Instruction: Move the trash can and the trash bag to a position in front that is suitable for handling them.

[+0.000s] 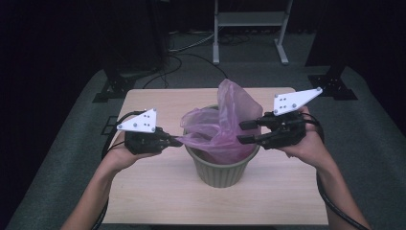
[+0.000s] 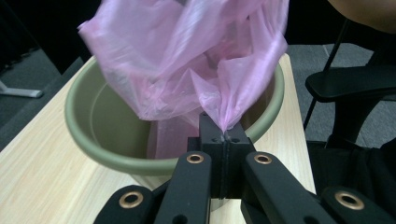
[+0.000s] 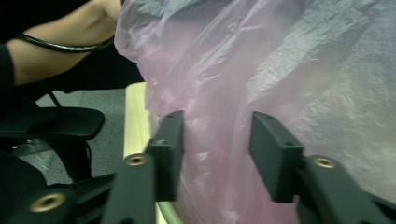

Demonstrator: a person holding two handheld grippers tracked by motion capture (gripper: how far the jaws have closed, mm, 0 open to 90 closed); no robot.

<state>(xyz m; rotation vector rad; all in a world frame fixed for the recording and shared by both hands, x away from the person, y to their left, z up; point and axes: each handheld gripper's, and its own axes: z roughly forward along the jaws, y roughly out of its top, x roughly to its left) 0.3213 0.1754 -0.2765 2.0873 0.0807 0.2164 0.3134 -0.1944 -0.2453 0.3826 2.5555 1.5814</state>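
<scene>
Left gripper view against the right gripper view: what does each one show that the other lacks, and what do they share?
Left gripper view alone: the left tongs shut on a pinched corner of the pink bag, and the green bin's open rim and inner wall, with the bag hanging into it.

Right gripper view alone: the right tongs open, jaws spread against the bag's side without clamping it, and a forearm with a cable.

Both: the pink bag, the light wooden table and a black chair.
</scene>
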